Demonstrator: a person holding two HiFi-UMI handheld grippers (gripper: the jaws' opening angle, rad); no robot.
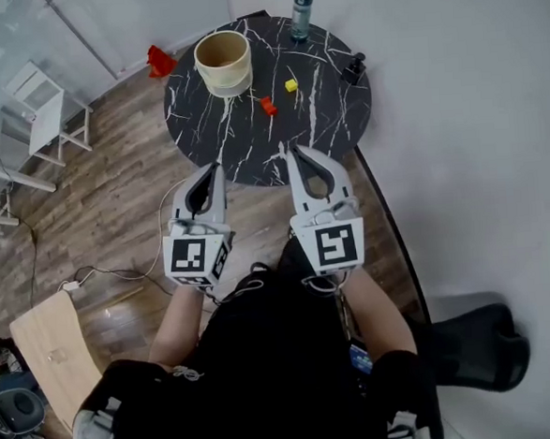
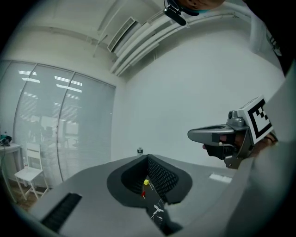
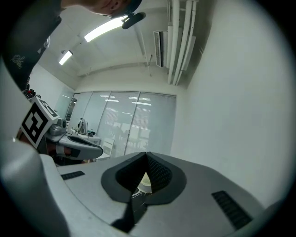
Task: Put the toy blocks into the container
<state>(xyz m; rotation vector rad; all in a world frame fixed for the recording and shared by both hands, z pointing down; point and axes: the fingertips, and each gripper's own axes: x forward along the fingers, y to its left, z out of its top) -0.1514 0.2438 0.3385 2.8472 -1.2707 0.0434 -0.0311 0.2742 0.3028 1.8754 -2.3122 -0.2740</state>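
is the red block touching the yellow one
Apart. The head view shows a strip of bare black tabletop between the red block and the yellow block.

toy blocks (image 1: 268,105) right of container (image 1: 224,63), on table (image 1: 251,145)

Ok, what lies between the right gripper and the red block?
Only bare black marble tabletop. The head view shows the right gripper at the table's near edge and the red block beyond it.
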